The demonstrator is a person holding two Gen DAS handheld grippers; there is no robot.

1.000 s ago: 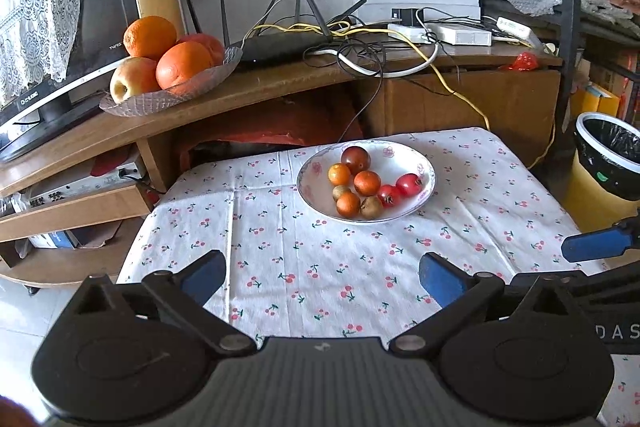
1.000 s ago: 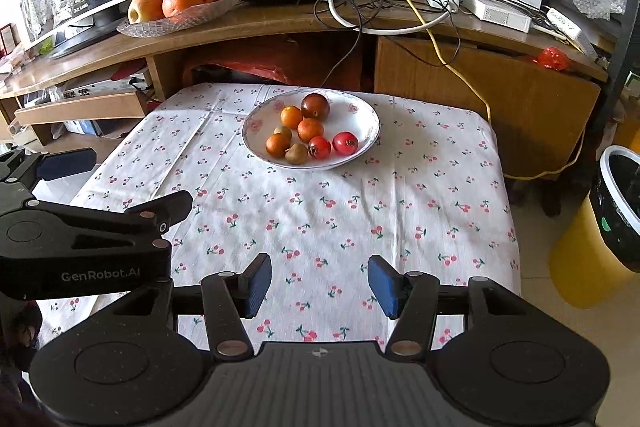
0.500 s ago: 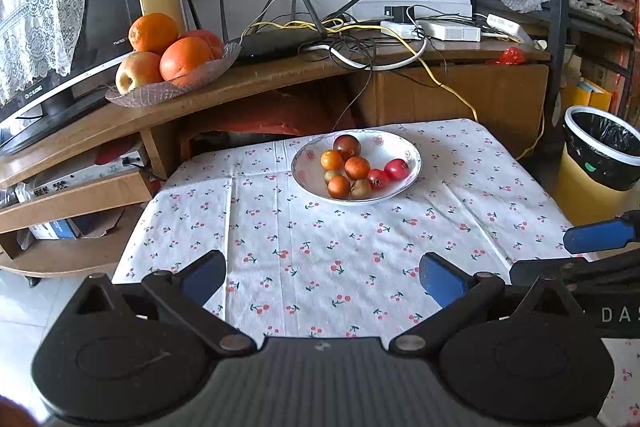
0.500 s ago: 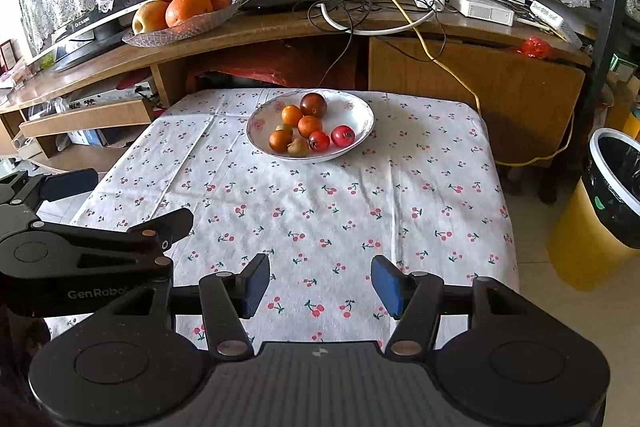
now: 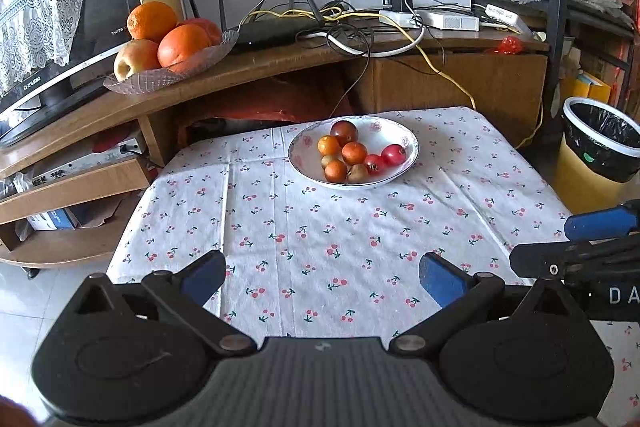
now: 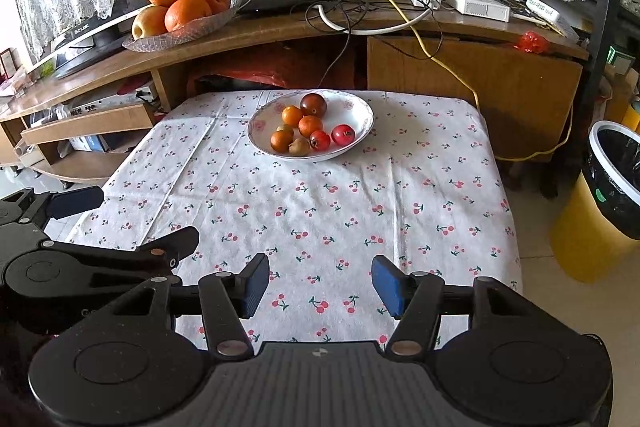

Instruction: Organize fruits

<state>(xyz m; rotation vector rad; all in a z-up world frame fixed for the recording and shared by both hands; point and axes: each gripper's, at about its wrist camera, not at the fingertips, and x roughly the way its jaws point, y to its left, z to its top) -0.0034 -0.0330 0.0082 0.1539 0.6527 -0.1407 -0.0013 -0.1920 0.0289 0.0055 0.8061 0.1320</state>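
Observation:
A white floral bowl [image 5: 404, 141] [image 6: 360, 111] sits at the far side of the cherry-print tablecloth [image 5: 320, 227] [image 6: 320, 207]. It holds several small fruits: orange ones [image 5: 354, 153] [image 6: 310, 125], red ones [image 5: 394, 155] [image 6: 343, 135] and a dark one [image 5: 344, 132] [image 6: 313, 104]. My left gripper [image 5: 322, 273] hangs open over the near edge of the table, nothing between its blue pads. My right gripper [image 6: 318, 285] is open too, also empty and well short of the bowl.
A glass dish [image 5: 168, 75] [image 6: 180, 33] with oranges and apples stands on the wooden shelf [image 5: 280, 61] behind the table, beside a router [image 5: 280, 29] and tangled cables. A bin with a black liner [image 5: 600, 143] [image 6: 616, 171] stands right of the table.
Both grippers have pulled back from the bowl, which now looks smaller and farther off. Their fingers stayed open.

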